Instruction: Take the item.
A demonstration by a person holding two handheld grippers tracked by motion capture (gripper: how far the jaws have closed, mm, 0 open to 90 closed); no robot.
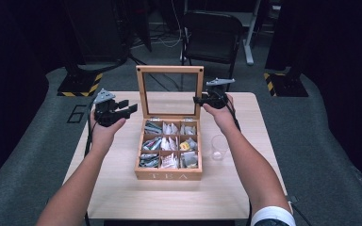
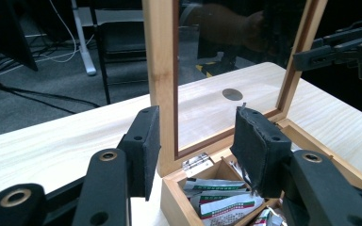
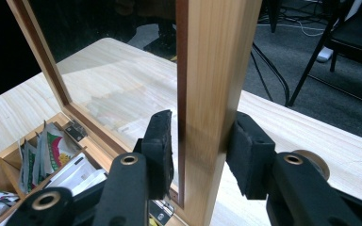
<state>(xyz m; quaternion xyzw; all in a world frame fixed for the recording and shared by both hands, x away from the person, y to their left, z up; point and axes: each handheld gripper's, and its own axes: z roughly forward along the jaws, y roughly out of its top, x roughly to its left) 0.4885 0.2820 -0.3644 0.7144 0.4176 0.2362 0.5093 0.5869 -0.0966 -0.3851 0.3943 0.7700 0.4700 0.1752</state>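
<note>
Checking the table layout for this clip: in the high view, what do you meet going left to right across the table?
Left gripper → wooden tea box, its glass lid upright → right gripper at the lid's right edge → clear glass cup.

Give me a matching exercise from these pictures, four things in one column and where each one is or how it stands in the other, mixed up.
1. box lid
2. clear cup
3. right gripper
4. tea bags

a. in the box's compartments
b. jaws astride the lid's side frame
c. standing upright, open
d. on the table right of the box

Pairs: 1-c, 2-d, 3-b, 4-a
</note>
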